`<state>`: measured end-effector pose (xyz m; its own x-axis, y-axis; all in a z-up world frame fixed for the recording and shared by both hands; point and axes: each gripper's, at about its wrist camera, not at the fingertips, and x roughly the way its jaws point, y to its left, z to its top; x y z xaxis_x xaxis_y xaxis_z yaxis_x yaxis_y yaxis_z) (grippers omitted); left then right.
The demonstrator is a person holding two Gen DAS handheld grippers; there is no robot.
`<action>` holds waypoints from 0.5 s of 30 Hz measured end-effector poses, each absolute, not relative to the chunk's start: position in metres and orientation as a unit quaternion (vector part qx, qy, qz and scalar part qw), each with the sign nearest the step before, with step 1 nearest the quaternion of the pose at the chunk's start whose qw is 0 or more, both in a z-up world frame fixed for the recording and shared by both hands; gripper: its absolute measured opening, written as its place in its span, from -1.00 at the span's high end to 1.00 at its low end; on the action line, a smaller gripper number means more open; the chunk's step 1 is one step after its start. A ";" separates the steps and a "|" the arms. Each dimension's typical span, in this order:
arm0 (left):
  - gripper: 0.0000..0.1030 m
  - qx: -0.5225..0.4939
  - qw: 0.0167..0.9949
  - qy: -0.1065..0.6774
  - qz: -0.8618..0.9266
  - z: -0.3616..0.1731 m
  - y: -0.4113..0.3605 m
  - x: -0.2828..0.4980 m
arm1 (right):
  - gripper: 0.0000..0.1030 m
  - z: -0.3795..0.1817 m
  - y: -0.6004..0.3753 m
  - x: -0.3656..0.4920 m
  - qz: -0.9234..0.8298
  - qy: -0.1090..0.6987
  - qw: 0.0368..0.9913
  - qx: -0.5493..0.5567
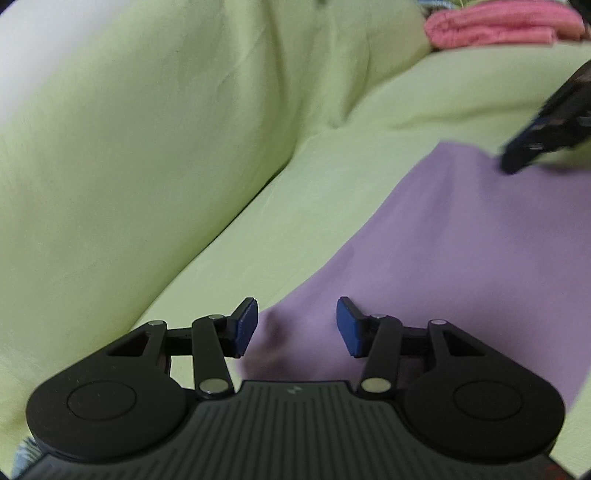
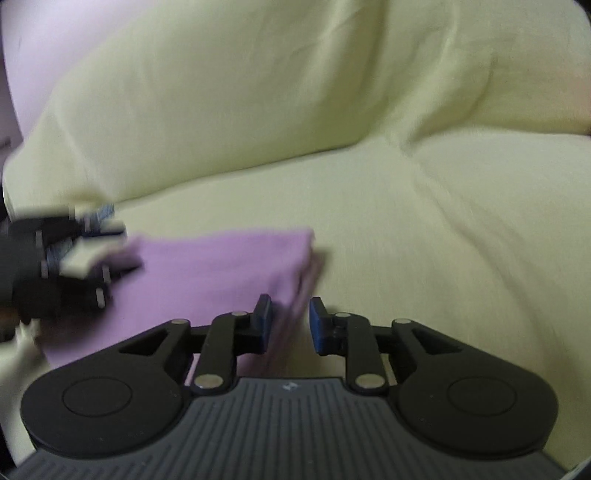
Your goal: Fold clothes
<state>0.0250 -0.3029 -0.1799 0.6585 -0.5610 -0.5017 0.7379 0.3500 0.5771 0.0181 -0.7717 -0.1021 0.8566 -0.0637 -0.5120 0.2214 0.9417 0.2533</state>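
Note:
A folded purple cloth (image 1: pixel 461 240) lies flat on the pale green sofa seat (image 1: pixel 332 177). My left gripper (image 1: pixel 297 326) stands open over its near left corner, the blue pads well apart and not pressing the fabric. In the right wrist view the same purple cloth (image 2: pixel 221 266) shows its layered right edge running between the pads of my right gripper (image 2: pixel 291 324), which is open with a gap on both sides. The right gripper (image 1: pixel 517 158) appears blurred at the cloth's far corner in the left view. The left gripper (image 2: pixel 92 251) shows blurred at the cloth's left end.
The sofa backrest (image 1: pixel 147 129), under the same green cover, rises behind the seat. A folded pink cloth (image 1: pixel 498 29) lies at the far end of the seat. To the right of the purple cloth is bare green seat (image 2: pixel 424 240).

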 end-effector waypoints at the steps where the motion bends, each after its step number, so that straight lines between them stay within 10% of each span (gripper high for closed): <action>1: -0.06 0.413 0.818 0.111 -0.386 -0.180 -0.299 0.031 | 0.63 -0.101 -0.772 0.013 -0.083 0.264 0.950 0.146; 15: -0.05 0.402 0.807 0.110 -0.419 -0.185 -0.323 0.020 | 0.66 -0.090 -0.734 0.051 -0.023 0.284 0.958 0.028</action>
<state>0.0204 -0.3232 -0.1853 0.6243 -0.5879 -0.5144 0.7648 0.3258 0.5558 0.0507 -0.7335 -0.0901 0.8377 -0.0271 -0.5454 0.0594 0.9974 0.0417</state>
